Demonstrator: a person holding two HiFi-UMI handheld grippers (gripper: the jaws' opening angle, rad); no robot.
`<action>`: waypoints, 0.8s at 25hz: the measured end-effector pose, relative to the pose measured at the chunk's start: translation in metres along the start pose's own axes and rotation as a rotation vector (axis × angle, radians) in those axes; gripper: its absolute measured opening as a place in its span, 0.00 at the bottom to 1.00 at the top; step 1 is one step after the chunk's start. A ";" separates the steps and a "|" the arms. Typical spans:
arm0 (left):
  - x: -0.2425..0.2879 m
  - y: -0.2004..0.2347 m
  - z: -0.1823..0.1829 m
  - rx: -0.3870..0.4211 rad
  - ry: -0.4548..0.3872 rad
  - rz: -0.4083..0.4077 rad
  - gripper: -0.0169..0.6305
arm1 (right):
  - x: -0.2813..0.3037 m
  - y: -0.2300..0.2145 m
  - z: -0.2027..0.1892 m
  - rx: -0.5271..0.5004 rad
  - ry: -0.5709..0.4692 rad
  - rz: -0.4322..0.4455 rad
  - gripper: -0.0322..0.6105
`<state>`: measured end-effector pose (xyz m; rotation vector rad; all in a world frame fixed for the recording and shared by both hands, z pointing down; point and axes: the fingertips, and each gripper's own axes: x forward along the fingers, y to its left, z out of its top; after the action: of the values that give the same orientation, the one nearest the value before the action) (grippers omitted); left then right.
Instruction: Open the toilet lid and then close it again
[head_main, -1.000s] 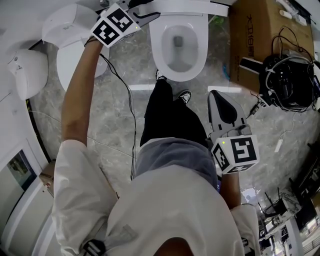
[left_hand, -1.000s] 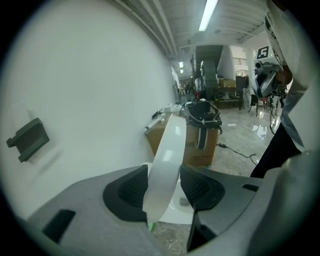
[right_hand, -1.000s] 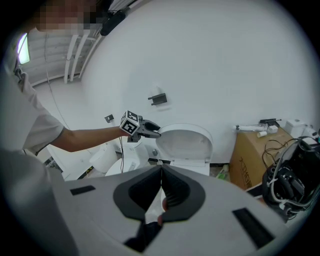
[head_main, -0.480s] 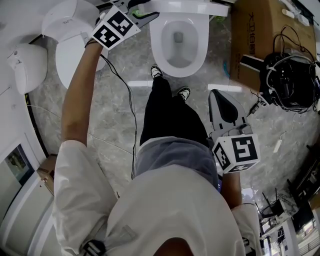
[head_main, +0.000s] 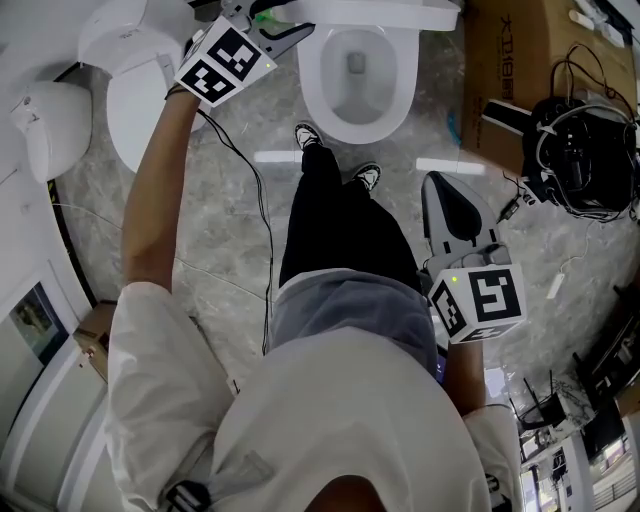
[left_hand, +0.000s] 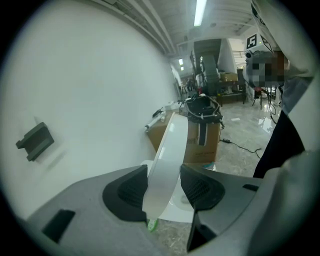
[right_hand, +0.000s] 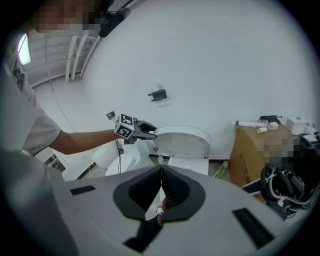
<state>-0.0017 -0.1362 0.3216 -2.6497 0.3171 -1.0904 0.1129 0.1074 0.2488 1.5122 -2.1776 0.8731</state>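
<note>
Clamping the upright toilet lid (left_hand: 172, 145) is the left gripper (left_hand: 165, 192); the right gripper (right_hand: 161, 187) is closed, empty; toilet bowl (head_main: 385, 110) contents unclear.

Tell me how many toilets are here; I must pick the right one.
3. The open toilet ahead, its toilet lid raised in the left gripper; a closed toilet left of it; a third toilet at the far left. More may lie out of view.
</note>
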 end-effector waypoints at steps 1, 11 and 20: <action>0.000 -0.002 0.000 0.003 0.001 0.002 0.32 | 0.000 -0.001 -0.001 0.001 0.001 -0.001 0.07; 0.001 -0.014 -0.004 -0.009 -0.009 0.024 0.32 | 0.003 -0.012 -0.014 -0.008 0.030 -0.010 0.07; 0.001 -0.030 -0.009 -0.004 -0.023 0.056 0.33 | 0.008 -0.027 -0.016 -0.022 0.029 -0.029 0.07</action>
<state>-0.0044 -0.1102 0.3382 -2.6380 0.3868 -1.0425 0.1340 0.1060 0.2729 1.5070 -2.1329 0.8534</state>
